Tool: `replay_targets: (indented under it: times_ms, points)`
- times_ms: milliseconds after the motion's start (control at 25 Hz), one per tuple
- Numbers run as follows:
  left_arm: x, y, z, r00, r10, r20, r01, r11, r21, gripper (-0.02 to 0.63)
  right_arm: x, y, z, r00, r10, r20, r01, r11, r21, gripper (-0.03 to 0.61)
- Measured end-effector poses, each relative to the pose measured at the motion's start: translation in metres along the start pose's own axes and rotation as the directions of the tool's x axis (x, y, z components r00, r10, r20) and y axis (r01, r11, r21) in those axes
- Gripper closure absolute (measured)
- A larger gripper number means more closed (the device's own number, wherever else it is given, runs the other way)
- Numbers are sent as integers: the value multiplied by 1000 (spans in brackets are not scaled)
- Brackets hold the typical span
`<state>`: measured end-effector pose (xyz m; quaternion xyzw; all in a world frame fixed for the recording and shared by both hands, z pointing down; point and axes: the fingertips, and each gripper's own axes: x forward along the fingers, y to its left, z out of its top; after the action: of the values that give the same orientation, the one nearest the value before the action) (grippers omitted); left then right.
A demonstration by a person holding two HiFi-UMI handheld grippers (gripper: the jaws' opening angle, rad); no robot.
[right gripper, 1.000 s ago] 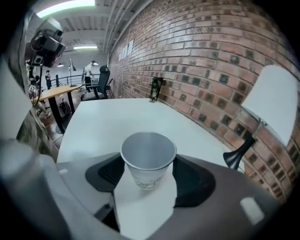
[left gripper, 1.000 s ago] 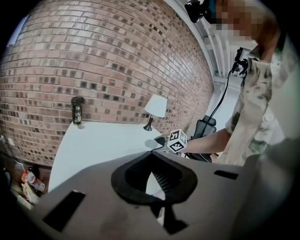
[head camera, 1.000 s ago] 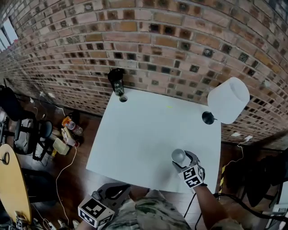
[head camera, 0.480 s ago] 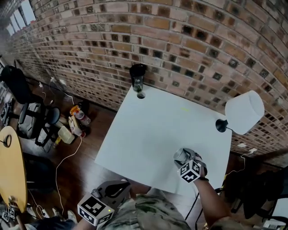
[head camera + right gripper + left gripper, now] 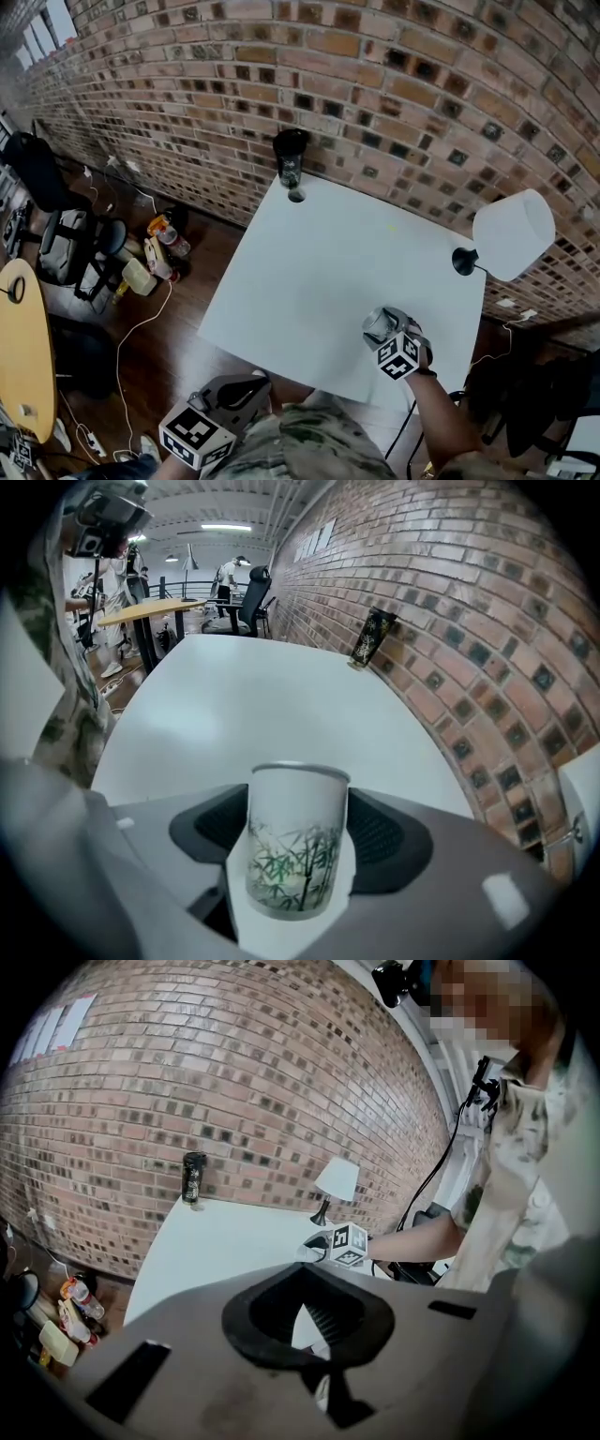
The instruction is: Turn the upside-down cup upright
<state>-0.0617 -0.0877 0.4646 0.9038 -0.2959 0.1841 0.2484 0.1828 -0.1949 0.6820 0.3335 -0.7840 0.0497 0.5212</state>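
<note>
On the near right part of a white table [image 5: 309, 272], close to the person's edge, a white cup [image 5: 295, 841] printed with green bamboo stands upright, rim uppermost. The right gripper [image 5: 382, 328] reaches down around it. Its jaws are opening, and the dark pads sit just beside the cup's two sides. The left gripper [image 5: 303, 1283] hangs off the table's near edge with its jaws together and nothing between them. A dark can [image 5: 290, 155] stands at the far corner by the brick wall, and a white-shaded lamp [image 5: 511, 234] at the right corner.
</note>
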Motion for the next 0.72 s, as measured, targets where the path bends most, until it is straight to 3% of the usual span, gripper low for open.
replay_targets:
  times_ms: [120, 280, 520, 720]
  points:
    - [5, -5, 0, 1000, -15, -9, 16, 1000, 10, 607, -3, 0, 3, 999, 6, 36, -7, 1000, 28, 207]
    - [15, -15, 3, 999, -43, -20, 44, 999, 30, 607, -15, -6, -2, 998, -5, 69, -2, 995, 99, 195]
    - [35, -39, 11, 996, -83, -41, 85, 995, 60, 607, -21, -6, -48, 997, 28, 66, -40, 981, 191, 210]
    - [46, -55, 11, 993, -93, -66, 99, 991, 89, 607, -16, -7, -61, 995, 38, 89, -59, 969, 241, 261]
